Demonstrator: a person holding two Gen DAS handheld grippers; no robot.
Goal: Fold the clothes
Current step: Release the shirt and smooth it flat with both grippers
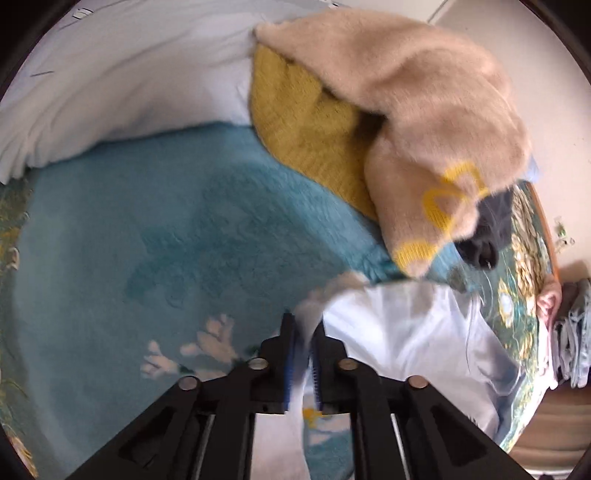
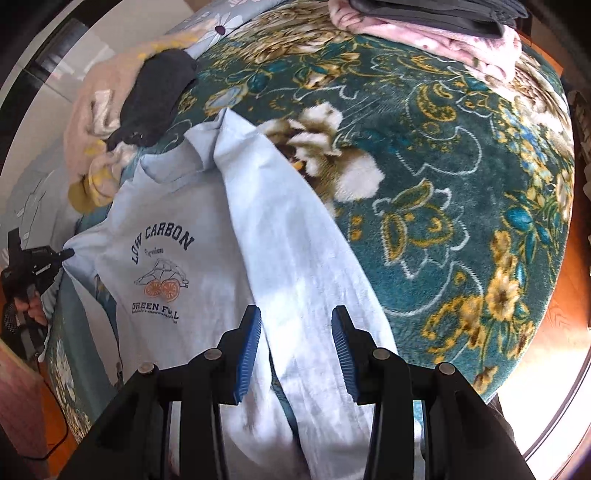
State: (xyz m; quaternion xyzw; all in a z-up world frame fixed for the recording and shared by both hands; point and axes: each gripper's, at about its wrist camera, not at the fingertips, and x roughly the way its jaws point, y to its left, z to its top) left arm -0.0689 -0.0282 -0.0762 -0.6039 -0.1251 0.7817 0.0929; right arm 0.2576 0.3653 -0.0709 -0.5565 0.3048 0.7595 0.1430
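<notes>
Your left tongs (image 1: 303, 345) pinch a bunched edge of the pale blue T-shirt (image 2: 207, 266), jaws nearly together on the cloth. Your right tongs (image 2: 296, 343) stand spread above the shirt's folded-over side, pads not pressing it. The shirt lies on the teal floral blanket (image 2: 461, 177) covering the bed, print facing up: "LOW CARBON". Open blanket runs from 12 to 3 o'clock of the right tongs. At 10 o'clock sits a beige fleece heap (image 1: 424, 110) with a dark garment (image 2: 155, 96); folded clothes (image 2: 443, 33) at 1 o'clock.
</notes>
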